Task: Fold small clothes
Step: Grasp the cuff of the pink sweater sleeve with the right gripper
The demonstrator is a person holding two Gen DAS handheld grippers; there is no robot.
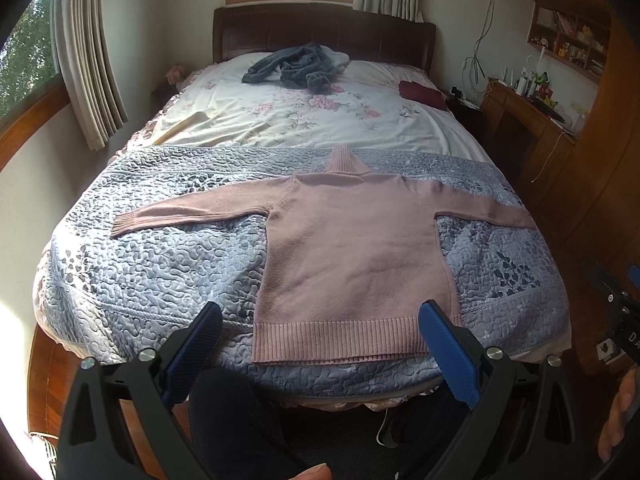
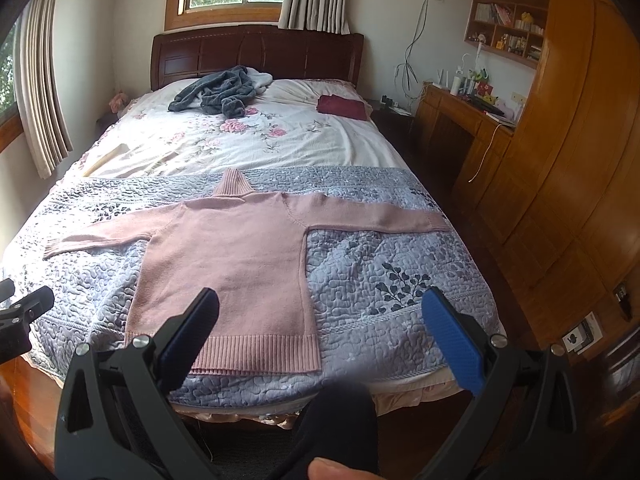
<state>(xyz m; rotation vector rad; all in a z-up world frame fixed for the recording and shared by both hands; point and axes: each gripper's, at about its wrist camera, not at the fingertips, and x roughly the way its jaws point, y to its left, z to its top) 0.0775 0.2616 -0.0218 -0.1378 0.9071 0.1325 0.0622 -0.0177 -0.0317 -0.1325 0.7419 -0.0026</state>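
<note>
At the foot of the bed, the left claw (image 1: 320, 332) hangs wide and empty above the ribbed hem of the pink sweater (image 1: 352, 252), and the right claw (image 2: 320, 316) gapes just as wide, holding nothing, near the hem's right corner. The sweater lies flat on the grey quilt (image 1: 160, 264), sleeves spread, probably laid out so each sleeve can be folded inward. A grey garment (image 1: 292, 66) lies crumpled by the headboard.

Plain pink sweater (image 1: 352, 248), blue-grey quilt (image 1: 160, 264)
</note>
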